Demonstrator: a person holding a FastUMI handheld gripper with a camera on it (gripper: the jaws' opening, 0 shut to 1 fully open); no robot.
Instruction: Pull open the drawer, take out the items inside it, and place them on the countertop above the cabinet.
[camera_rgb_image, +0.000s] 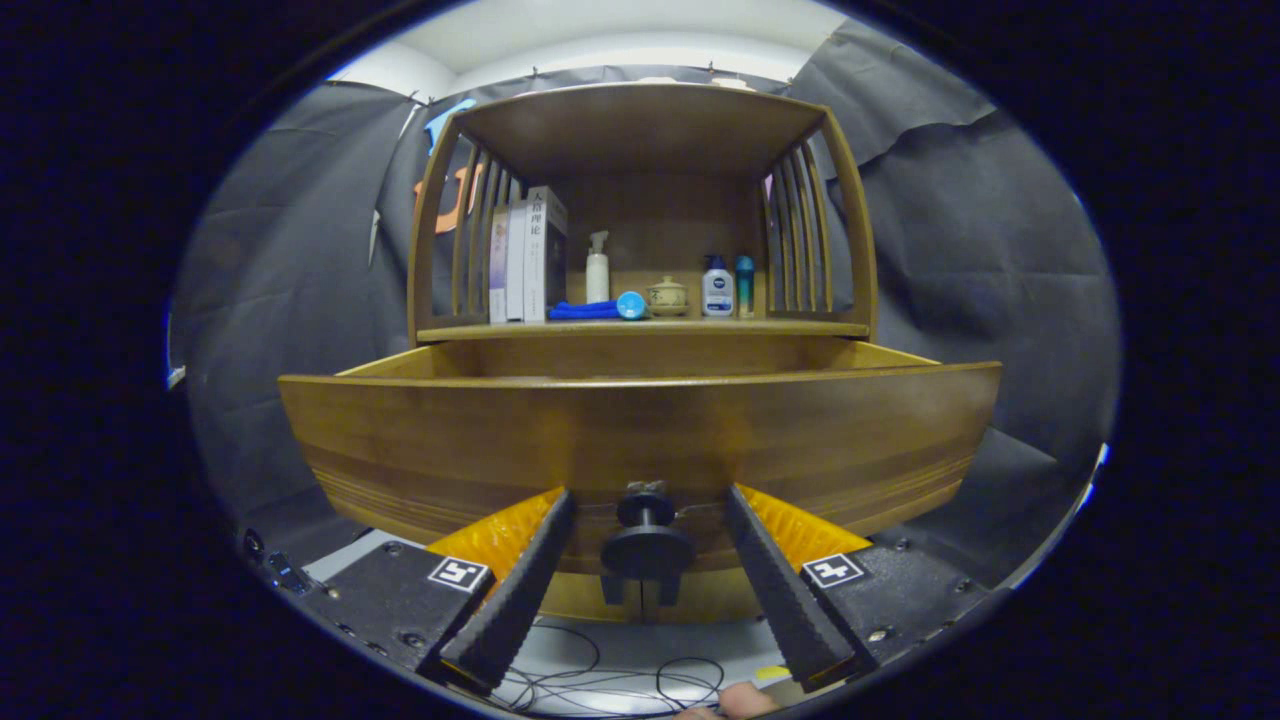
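Gripper view: the tongs (648, 540) stand spread wide, their two ribbed black fingers (520, 590) flanking the dark round knob (647, 545) of the drawer (640, 440) without touching it. They grip nothing. The knob sits between the fingers, clear of both pads.

The drawer front fills the space just ahead of the fingers and looks pulled well out from the cabinet; its side walls run back to the body under the countertop (640, 328). The drawer's inside is hidden behind the tall front panel, so I cannot tell what lies in it or where.

On the countertop, beyond the drawer, stand some books (528, 255), a white pump bottle (597, 268), a blue cloth (583, 311), a small lidded pot (667, 296) and two more bottles (717, 288). Free space there is slim, mostly along the front edge.

Risks from here, as I judge them:
- Lifting up to reach inside from this low spot, a finger may catch the knob or the front panel's top edge and jolt the drawer.
- Reaching in blind, the fingers may close beside an item or pinch only its edge, so it slips.
- Setting items down on the crowded shelf may topple a bottle or nudge the pot.
- Loose cables (620, 680) lie below the fingers and could snag them.
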